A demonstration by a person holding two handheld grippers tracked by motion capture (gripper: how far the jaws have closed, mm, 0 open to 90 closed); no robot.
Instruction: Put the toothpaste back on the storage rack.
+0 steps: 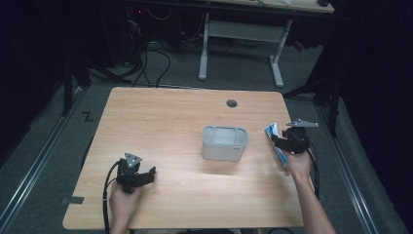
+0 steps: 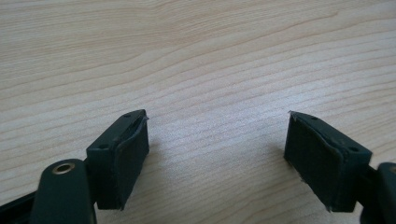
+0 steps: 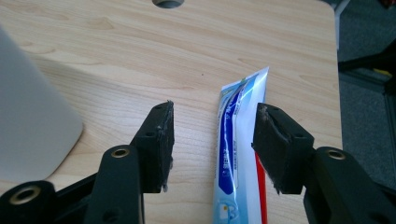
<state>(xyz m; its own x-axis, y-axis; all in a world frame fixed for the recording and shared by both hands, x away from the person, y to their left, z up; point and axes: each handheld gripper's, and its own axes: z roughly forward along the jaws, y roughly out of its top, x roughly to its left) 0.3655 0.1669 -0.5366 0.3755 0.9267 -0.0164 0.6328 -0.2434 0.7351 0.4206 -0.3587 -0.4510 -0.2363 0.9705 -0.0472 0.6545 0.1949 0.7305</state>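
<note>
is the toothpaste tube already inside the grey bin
No, the toothpaste tube lies on the table between the right gripper's open jaws, beside the grey bin.

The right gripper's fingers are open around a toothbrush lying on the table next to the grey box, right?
Not quite. It is a toothpaste tube, not a toothbrush, as the right gripper view shows. The right gripper is open around it, beside the grey box.

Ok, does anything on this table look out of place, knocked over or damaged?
Nothing stands out. The toothpaste tube lies flat near the table's right edge, between the open right tongs. The grey basket stands upright mid-table. The left tongs hang open over bare wood.
</note>
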